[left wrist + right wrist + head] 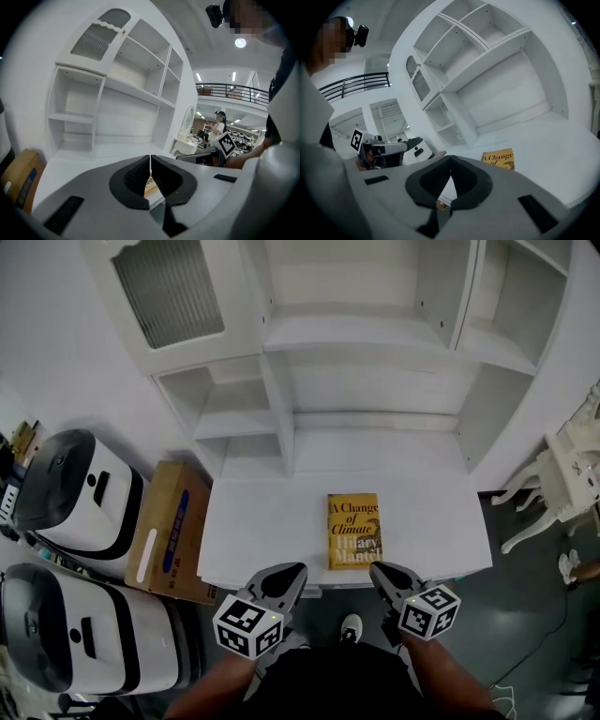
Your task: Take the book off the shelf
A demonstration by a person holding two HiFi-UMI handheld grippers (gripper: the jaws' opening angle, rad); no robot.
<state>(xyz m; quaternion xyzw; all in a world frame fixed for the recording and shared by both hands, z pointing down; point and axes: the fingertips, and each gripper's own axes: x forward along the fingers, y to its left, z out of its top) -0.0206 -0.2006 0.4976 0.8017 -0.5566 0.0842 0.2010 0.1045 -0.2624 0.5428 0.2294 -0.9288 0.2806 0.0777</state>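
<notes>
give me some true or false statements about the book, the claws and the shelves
1. The yellow book lies flat, cover up, on the white desk surface. True.
2. The right claw grips the book. False: its jaws are together on nothing, with the book lying just ahead of it.
3. The left claw is shut and empty. True.
4. The upper shelves are packed with books. False: no book shows on them.
5. A cardboard box stands to the right of the desk. False: it stands on the left in the head view.

left gripper (292,570): grey shell, black fingers (136,180) | right gripper (377,570): same | marker cubes (248,626): black-white squares | shoe (351,626): white
</notes>
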